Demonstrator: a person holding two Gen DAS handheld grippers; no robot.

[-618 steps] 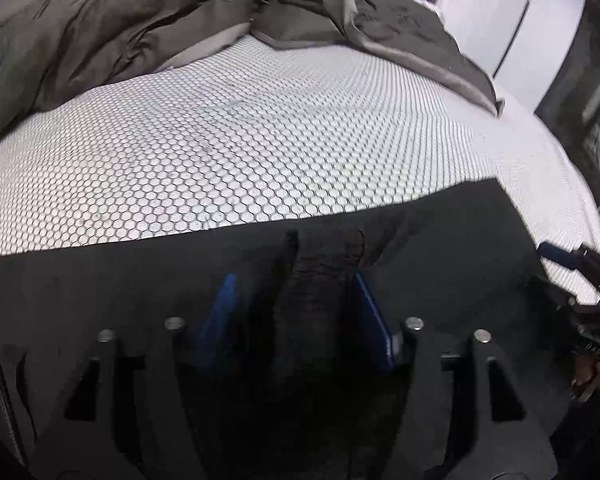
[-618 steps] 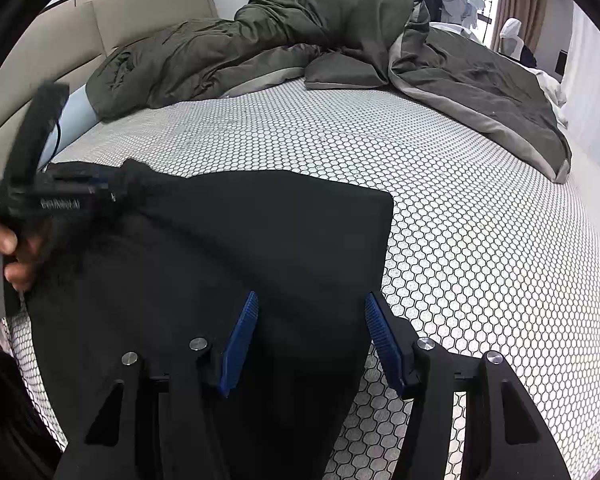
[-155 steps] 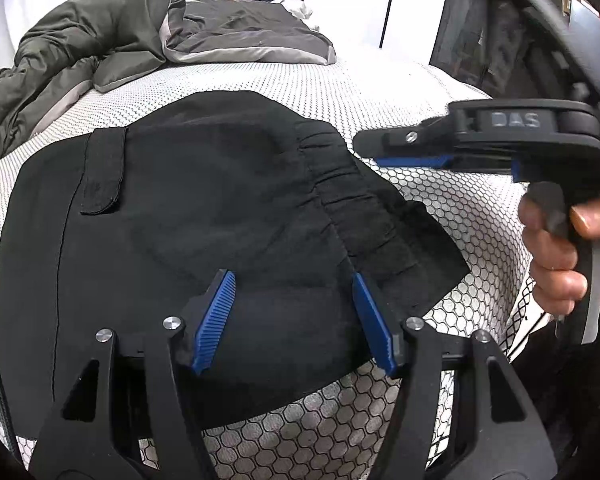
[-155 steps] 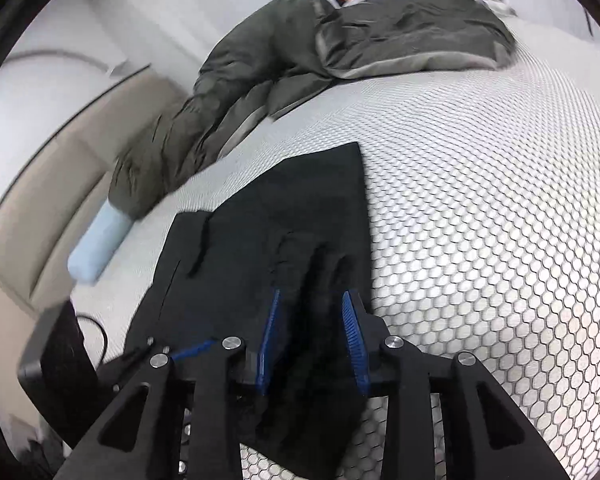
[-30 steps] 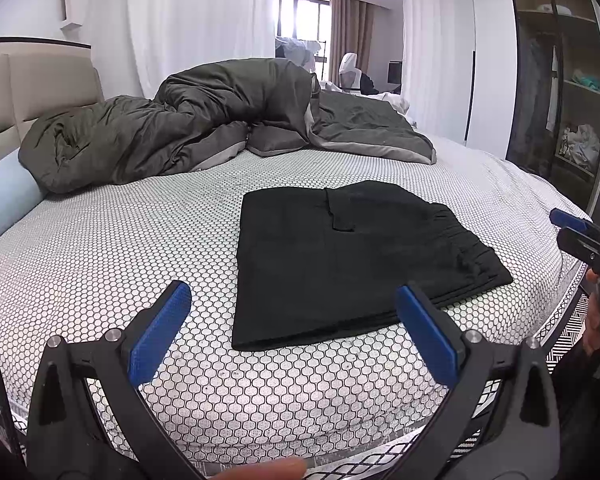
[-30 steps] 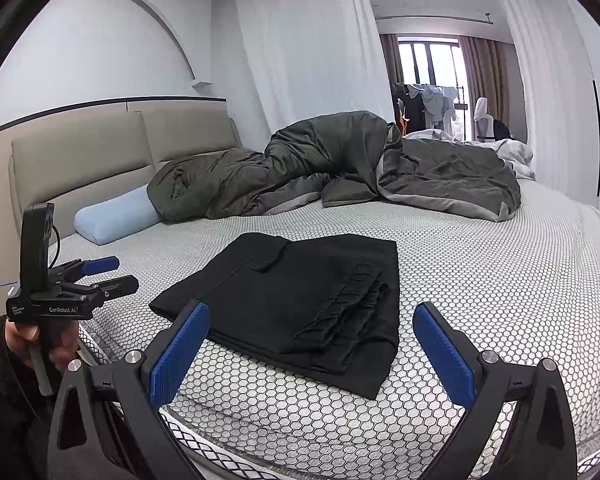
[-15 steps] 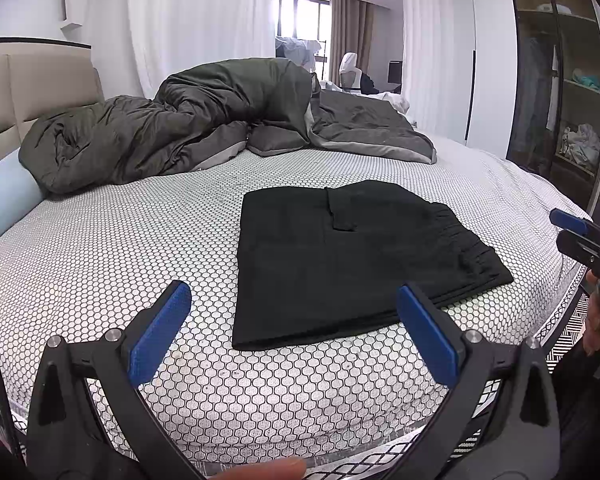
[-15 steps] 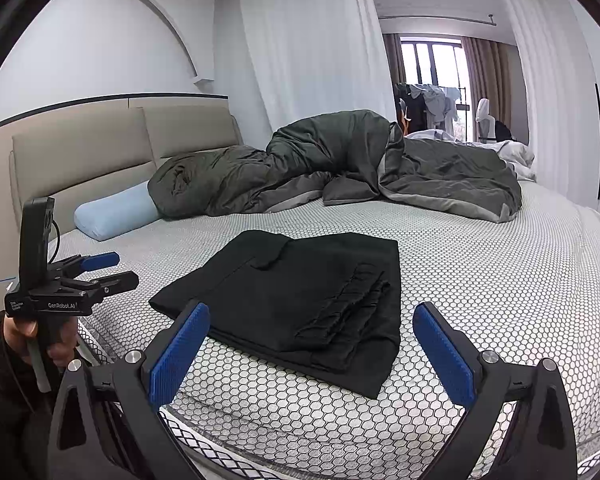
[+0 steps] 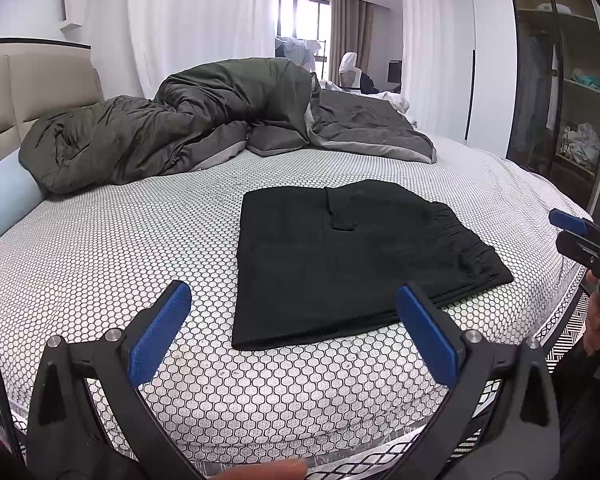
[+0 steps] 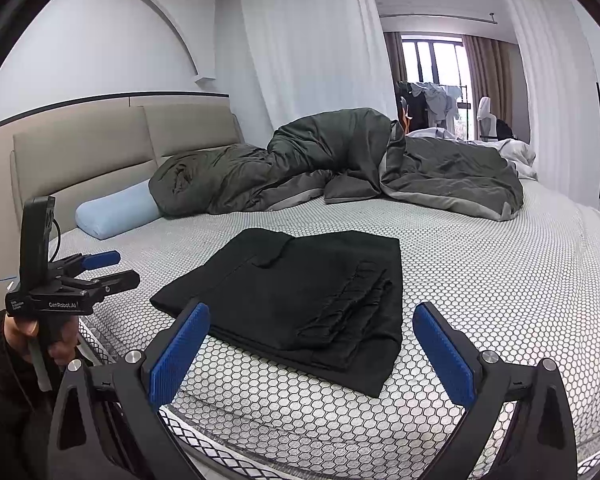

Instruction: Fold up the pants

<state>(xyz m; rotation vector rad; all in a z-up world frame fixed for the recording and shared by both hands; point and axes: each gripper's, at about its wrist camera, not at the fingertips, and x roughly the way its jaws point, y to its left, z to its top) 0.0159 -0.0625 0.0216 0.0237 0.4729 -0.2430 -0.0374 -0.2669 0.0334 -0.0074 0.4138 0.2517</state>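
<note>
One neat black rectangle, that's what you have: the pants point(image 9: 348, 256) lie folded flat on the bed point(image 9: 100, 248), close to its near edge, several layers stacked with the gathered waistband point(image 10: 352, 300) showing on top at the end toward your right side. The pocket flap point(image 9: 342, 216) sits up on the top layer.

Your left gripper point(image 9: 296, 332) hangs off the bed's edge, blue pads spread wide, nothing between them. The right gripper point(image 10: 312, 352) is the same story: jaws wide apart, empty, short of the cloth. Neither one touches the pants.

Here's the relation that counts. The bundle lies straight ahead of both grippers, its long axis running across your front, left to right. The folded edge faces your left gripper; the waistband end faces your right, and the right looks the nearer of the two. By my read the folding looks finished. If you want one more fold, the right would take the waistband end and carry it across toward the left.

Farther back, the quilt point(image 10: 340, 164) is heaped near the headboard point(image 10: 100, 148), with a pale blue bolster point(image 10: 116, 210) beside it, all well apart from the pants.
</note>
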